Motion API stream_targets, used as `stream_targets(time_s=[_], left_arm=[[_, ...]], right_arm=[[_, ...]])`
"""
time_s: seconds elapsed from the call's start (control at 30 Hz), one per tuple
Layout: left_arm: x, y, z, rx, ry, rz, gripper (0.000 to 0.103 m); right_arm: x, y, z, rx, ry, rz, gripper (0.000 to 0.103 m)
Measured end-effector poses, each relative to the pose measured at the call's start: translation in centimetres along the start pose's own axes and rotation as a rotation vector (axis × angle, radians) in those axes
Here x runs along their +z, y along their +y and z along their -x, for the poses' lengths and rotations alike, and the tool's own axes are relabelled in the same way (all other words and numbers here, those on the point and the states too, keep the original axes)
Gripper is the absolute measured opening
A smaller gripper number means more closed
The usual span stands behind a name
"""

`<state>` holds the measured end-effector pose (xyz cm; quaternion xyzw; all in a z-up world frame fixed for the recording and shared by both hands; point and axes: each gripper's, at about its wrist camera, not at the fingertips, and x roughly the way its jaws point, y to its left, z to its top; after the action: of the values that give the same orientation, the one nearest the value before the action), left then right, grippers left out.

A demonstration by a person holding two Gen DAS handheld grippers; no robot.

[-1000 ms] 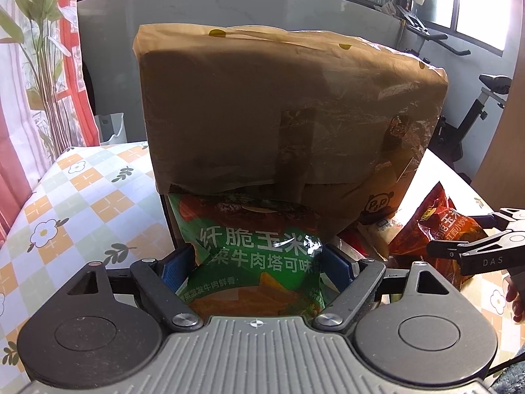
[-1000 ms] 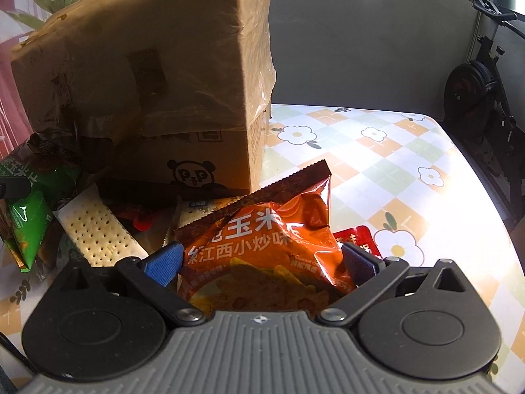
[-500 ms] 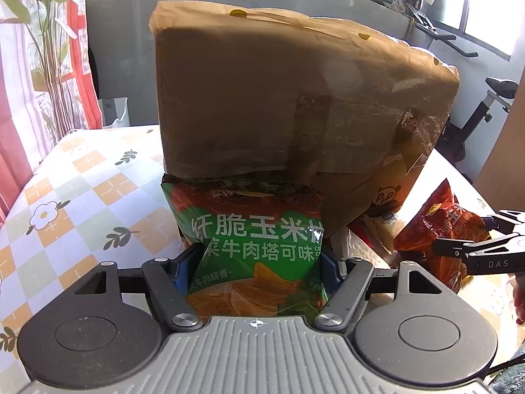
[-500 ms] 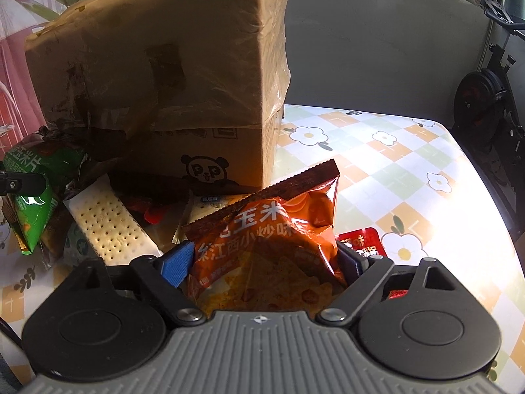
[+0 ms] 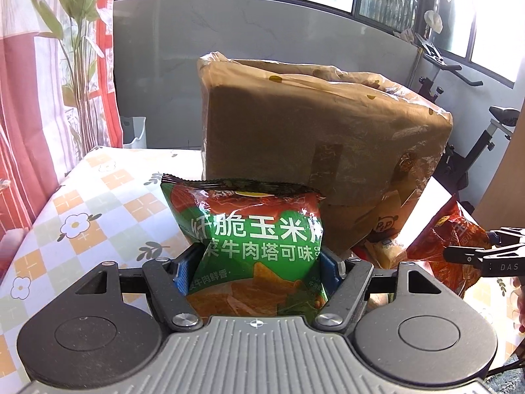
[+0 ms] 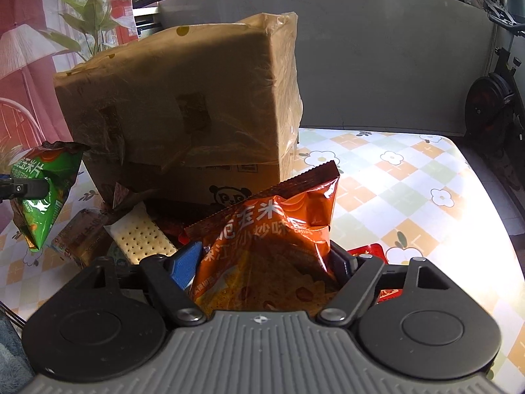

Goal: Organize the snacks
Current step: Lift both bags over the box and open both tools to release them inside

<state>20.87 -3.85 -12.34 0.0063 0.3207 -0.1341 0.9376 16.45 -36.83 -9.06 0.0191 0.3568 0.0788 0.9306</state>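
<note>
My left tongs point(image 5: 256, 271) hold the green bag point(image 5: 252, 243); both blue pads press into its lower part and the bag stands upright between them, lifted off the table point(image 5: 82, 216). My right tongs point(image 6: 262, 259) have the orange bag point(image 6: 272, 239) between the pads. These jaws are closing now, and the bag is already squeezed and creased where they meet it, so I count it as gripped. It leans a little to the left tongs' side.

Just beyond the right tongs, toward the left side, a cracker pack point(image 6: 141, 238) lies among dark wrappers, and a small red packet point(image 6: 370, 251) lies on the table close by the right pad.

Behind both bags is the box point(image 5: 321, 151), wrapped in clear film, with a panda print low on its side. It appears to be tilted, but I cannot tell what it rests on.

Far behind I see a grey wall and windows.
</note>
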Motion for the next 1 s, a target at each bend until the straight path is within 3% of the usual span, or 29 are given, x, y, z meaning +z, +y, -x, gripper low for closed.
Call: stream_targets(time_s=[0.33, 0.57, 0.8, 1.0], left_arm=[[0.5, 0.5, 4.2, 0.02, -0.1, -0.017, 0.074], [2.3, 0.3, 6.9, 0.012, -0.185, -0.039, 0.074], [6.3, -0.3, 8.6, 0.002, -0.305, -0.086, 0.074], [11.1, -1.8, 7.1, -0.048, -0.389, -0.126, 0.075]], right_arm=[[1.4, -0.7, 5.3, 0.068, -0.123, -0.067, 0.079], [4.9, 0.2, 8.8, 0.139, -0.251, -0.076, 0.079], [9.7, 0.8, 9.8, 0.194, -0.362, -0.046, 0.079], [14.1, 2.3, 7.3, 0.209, -0.418, 0.047, 0.079]])
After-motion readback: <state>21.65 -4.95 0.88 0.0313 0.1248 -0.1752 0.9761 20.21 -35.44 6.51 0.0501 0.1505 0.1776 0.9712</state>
